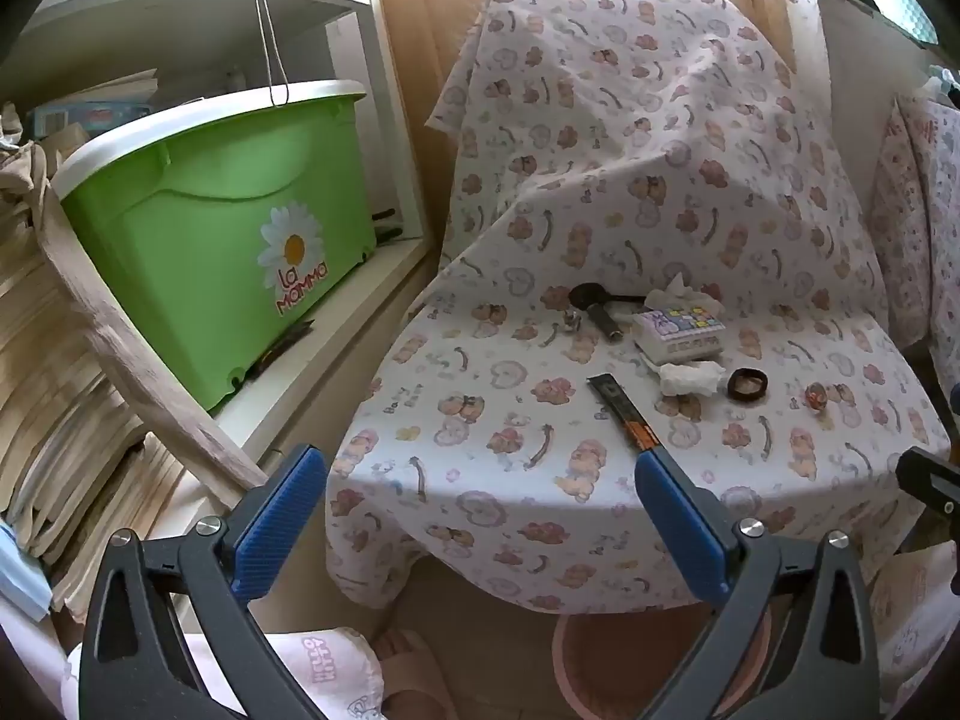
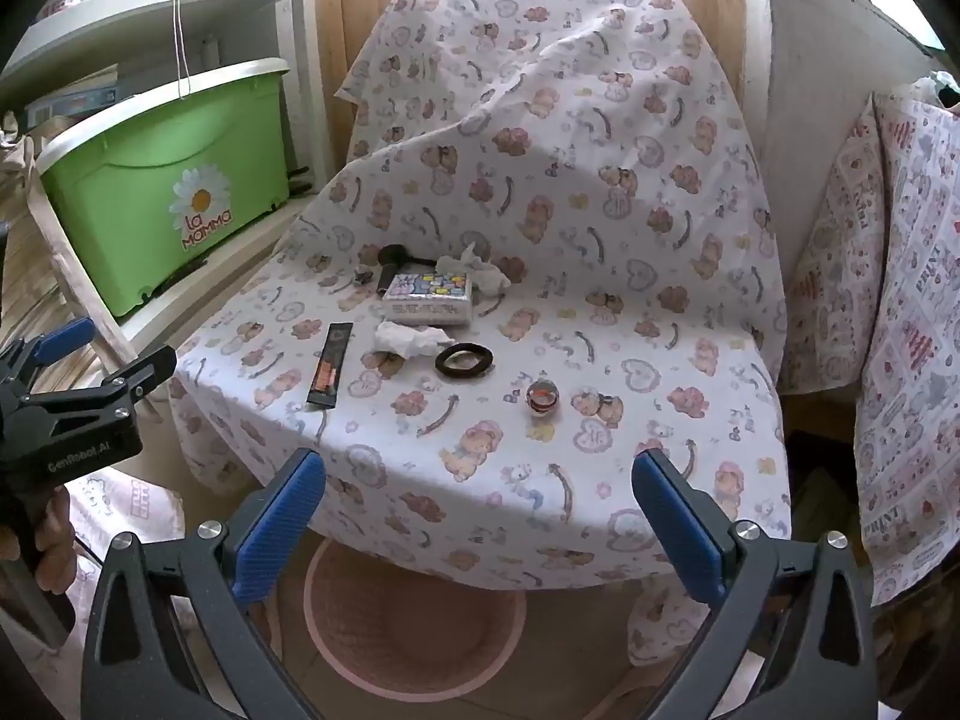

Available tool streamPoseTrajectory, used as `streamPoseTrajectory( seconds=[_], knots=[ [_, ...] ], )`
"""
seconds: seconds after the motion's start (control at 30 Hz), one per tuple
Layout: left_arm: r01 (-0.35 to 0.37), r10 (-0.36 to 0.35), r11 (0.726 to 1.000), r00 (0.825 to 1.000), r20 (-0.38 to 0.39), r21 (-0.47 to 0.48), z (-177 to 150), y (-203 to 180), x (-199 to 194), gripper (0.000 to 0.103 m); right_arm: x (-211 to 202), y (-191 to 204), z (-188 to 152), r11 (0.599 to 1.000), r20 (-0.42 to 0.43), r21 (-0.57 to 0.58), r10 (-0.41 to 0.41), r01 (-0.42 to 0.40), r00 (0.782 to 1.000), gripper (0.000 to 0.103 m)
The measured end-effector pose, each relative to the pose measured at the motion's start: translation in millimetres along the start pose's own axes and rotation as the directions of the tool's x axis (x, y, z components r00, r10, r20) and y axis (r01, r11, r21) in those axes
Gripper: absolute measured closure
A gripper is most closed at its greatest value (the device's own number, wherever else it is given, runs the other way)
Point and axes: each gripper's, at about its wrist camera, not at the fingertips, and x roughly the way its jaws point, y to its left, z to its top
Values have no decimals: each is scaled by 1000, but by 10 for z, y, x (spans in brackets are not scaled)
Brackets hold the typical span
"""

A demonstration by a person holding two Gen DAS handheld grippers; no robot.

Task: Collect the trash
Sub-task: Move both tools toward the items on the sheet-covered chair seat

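Note:
A chair draped in a printed sheet (image 2: 540,210) holds the items. On its seat lie a crumpled white tissue (image 2: 408,341) (image 1: 690,378), a dark flat wrapper (image 2: 329,373) (image 1: 624,414), a small round candy wrapper (image 2: 543,396) (image 1: 817,396), a black hair ring (image 2: 464,358) (image 1: 747,385), a tissue pack (image 2: 427,297) (image 1: 678,330) with another tissue (image 2: 474,267) behind it, and a black tool (image 2: 393,264) (image 1: 594,303). My left gripper (image 1: 480,510) is open in front of the seat's left edge. My right gripper (image 2: 477,510) is open in front of the seat's front edge. Both are empty.
A pink round bin (image 2: 414,618) (image 1: 600,660) stands on the floor under the seat's front edge. A green box (image 1: 222,228) sits on a white shelf at left, next to stacked papers (image 1: 54,390). A patterned cushion (image 2: 888,330) is at right. The left gripper (image 2: 78,402) shows in the right wrist view.

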Motion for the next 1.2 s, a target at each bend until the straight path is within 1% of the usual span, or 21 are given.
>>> streamPoseTrajectory(
  seconds=[0.3,0.47,1.17,1.2],
  knots=[
    [-10,10,1000,1000,5,-11,-23,24,-18,1,-2,14,6,1000,-7,8,10,-10,1000,0],
    [-12,12,1000,1000,4,-12,-29,21,-27,1,1,38,-1,1000,10,-14,-6,7,1000,0],
    [-13,13,1000,1000,3,-4,-45,6,-42,1,-1,60,46,1000,9,-24,-17,17,1000,0],
    [-14,14,1000,1000,5,-2,-47,3,-46,1,7,45,10,999,9,-27,-21,21,1000,0]
  ],
)
